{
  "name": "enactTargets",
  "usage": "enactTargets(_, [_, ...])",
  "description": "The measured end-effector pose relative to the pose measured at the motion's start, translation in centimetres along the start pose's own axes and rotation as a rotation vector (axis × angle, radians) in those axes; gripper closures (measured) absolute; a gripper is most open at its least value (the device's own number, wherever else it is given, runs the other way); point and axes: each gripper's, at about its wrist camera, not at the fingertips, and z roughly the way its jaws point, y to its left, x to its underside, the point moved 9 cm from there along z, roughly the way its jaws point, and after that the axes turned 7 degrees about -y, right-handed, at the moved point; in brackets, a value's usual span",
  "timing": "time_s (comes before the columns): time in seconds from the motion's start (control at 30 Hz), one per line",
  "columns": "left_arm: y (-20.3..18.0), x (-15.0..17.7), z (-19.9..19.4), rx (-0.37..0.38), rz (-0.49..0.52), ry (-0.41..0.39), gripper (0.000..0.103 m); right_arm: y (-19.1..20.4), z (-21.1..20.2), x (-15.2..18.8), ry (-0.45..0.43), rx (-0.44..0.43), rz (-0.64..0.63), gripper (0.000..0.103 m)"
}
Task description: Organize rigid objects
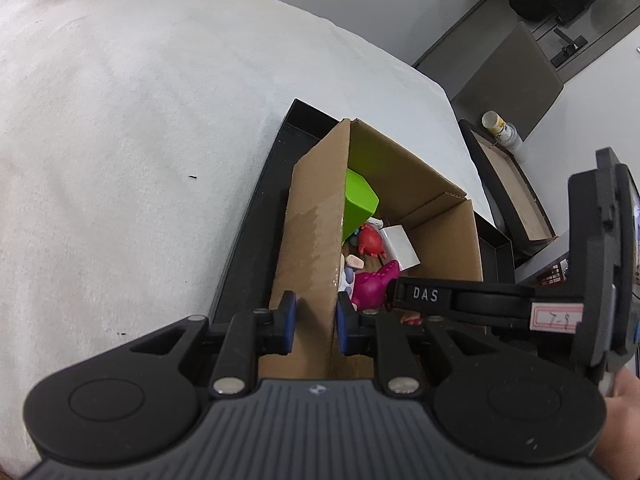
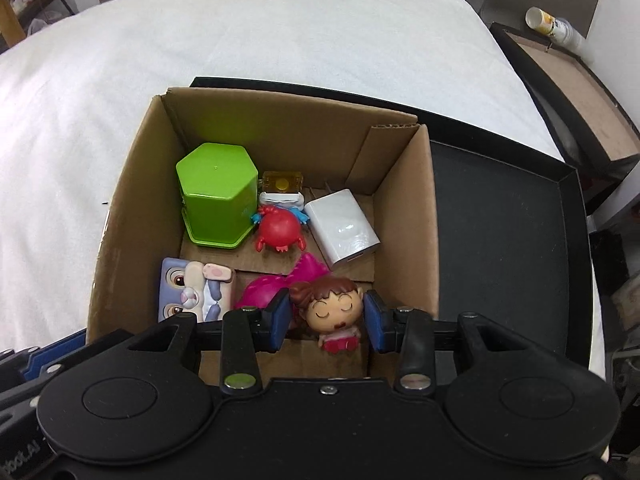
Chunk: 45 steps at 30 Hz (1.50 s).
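Note:
An open cardboard box stands in a black tray on a white cloth. My left gripper is shut on the box's left wall, a blue pad on each side. My right gripper reaches down into the box, shut on a small doll figure with brown hair and a red dress. Inside the box lie a green hexagonal container, a red crab toy, a white block, a pink dinosaur toy, a grey bunny figure and a small yellow-topped item.
The white cloth spreads wide to the left and behind the box. A second black tray with a brown floor and a bottle sit at the far right. A grey chair stands beyond the table edge.

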Motion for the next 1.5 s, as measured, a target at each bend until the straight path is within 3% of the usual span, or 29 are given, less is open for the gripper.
enactTargets(0.3, [0.2, 0.0, 0.2, -0.008, -0.008, 0.002, 0.084, 0.0, -0.7, -0.5, -0.017, -0.033, 0.035, 0.061])
enactTargets(0.67, [-0.8, 0.0, 0.0, -0.03, 0.029, -0.013, 0.084, -1.6, -4.4, -0.6, -0.079, -0.156, 0.115, 0.05])
enactTargets(0.77, [-1.3, -0.2, -0.5, -0.04, 0.061, -0.025, 0.084, -2.5, -6.0, -0.5, -0.096, -0.236, 0.2, 0.044])
enactTargets(1.07, [-3.9, -0.5, -2.7, -0.048, 0.128, -0.03, 0.081, -6.6, -9.6, 0.1, -0.189, -0.251, 0.254, 0.018])
enactTargets(1.13, [-5.0, -0.8, -3.6, -0.043, 0.158, -0.043, 0.077, -7.5, -10.0, 0.3, -0.199, -0.261, 0.273, 0.015])
enactTargets(1.3, [-7.3, -1.5, -5.8, -0.064, 0.193, -0.073, 0.05, -9.4, -11.6, 0.6, -0.234, -0.298, 0.314, 0.009])
enactTargets(1.5, [-9.8, -1.6, -8.2, -0.09, 0.254, -0.091, 0.026, -11.1, -14.2, 0.4, -0.298, -0.319, 0.327, 0.0])
